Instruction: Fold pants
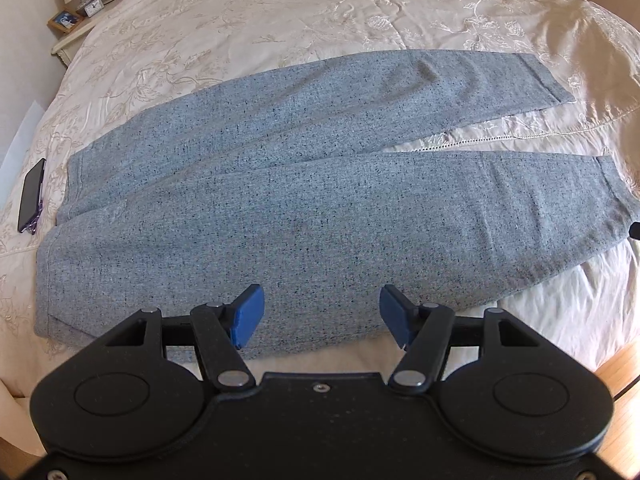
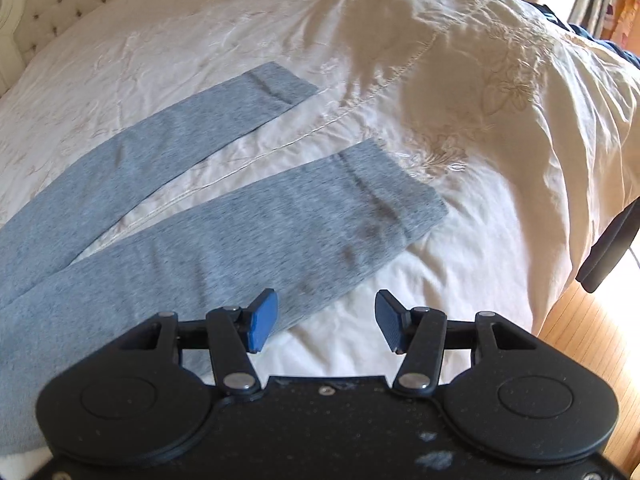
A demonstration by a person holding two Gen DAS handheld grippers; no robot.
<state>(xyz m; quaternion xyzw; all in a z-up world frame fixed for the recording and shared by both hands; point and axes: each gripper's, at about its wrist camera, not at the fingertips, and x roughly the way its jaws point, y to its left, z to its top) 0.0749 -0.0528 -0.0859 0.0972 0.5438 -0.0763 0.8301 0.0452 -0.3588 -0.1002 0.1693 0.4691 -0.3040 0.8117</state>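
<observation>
The grey pants (image 1: 304, 184) lie flat and unfolded on the bed (image 1: 280, 12), legs spread apart, while the left claw (image 1: 321, 312) and right claw (image 2: 326, 320) hover above, both gaping and empty.

the pants (image 2: 168, 216) run off the left edge in the right wrist view. the left gripper (image 1: 322, 312) hides their near edge. the little clock (image 1: 93, 8) is too small to read.

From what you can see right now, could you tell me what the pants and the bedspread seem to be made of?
The pants look like soft heathered grey knit, probably cotton jersey: matte, dark-flecked. The bedspread looks like cream satin-like fabric: it has a slight sheen and raised floral embroidery.
</observation>
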